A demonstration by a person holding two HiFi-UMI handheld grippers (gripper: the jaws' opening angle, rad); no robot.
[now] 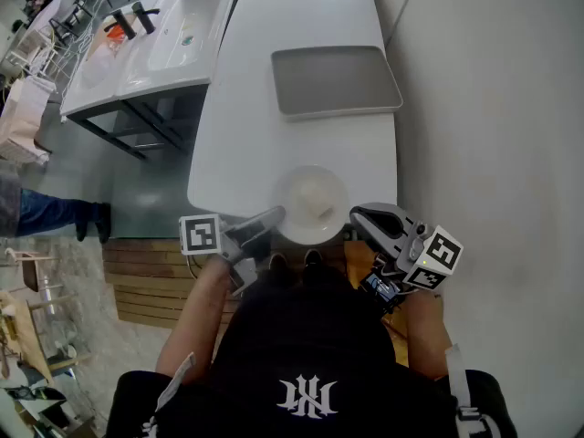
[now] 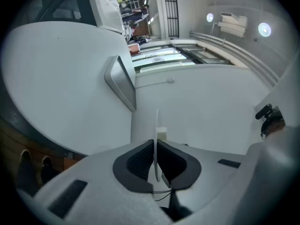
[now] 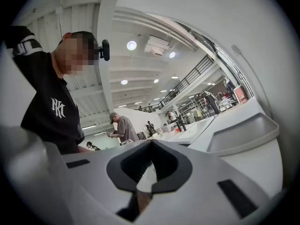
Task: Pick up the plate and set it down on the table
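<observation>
At the near edge of the counter (image 1: 301, 144), the plate (image 1: 312, 203) has its rim clamped in the left tool (image 1: 274, 215), evidently ready for lifting. The right tool (image 1: 361, 215) is clenched empty, just beside.

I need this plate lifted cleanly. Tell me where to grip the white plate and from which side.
Grip the white plate by its thin rim on the near-left side, coming in over the near edge of the table. It is wide and shallow, so only the rim fits between jaws. The left gripper is shut on the rim there.
</observation>
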